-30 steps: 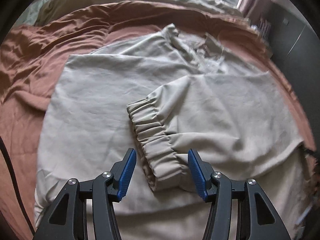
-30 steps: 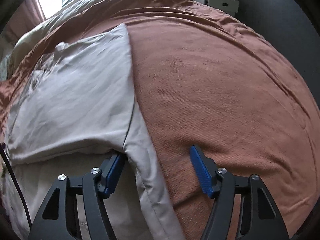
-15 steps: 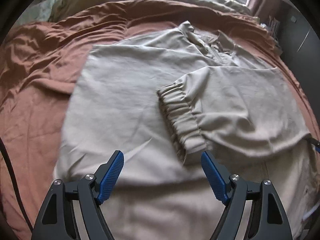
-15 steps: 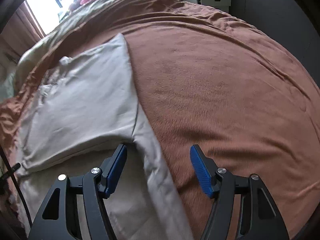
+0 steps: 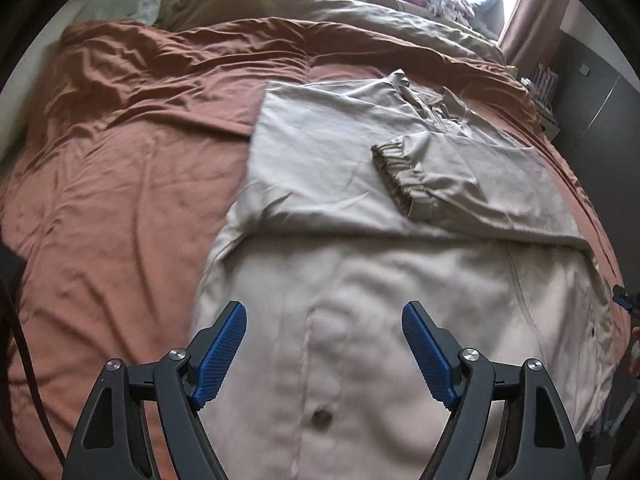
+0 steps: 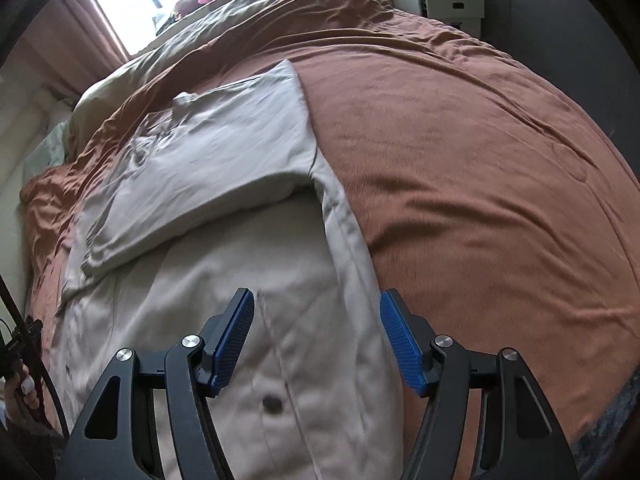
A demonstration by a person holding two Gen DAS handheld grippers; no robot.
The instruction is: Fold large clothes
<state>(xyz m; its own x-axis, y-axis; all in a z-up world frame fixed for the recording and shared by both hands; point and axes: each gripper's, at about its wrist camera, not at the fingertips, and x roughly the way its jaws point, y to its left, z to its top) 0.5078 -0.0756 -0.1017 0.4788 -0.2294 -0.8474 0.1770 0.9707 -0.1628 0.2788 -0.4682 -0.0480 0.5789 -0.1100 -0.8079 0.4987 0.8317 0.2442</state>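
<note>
A beige jacket lies flat on the brown bedspread, both sleeves folded across its chest. One sleeve ends in an elastic cuff near the middle. My left gripper hovers open over the jacket's lower part, near its left side, with nothing between its blue pads. In the right wrist view the same jacket fills the left half. My right gripper stands open above the jacket's right edge, beside a dark snap button, and grips nothing.
The brown bedspread stretches wide to the right of the jacket. A rumpled olive duvet and piled clothes lie at the bed's far end. A white cabinet stands beyond the bed. A hand holding the other gripper shows at lower left.
The left gripper let go of the cuff, opened wider and drew back toward the jacket's hem. The right gripper also pulled back along the jacket's right edge, still open.
</note>
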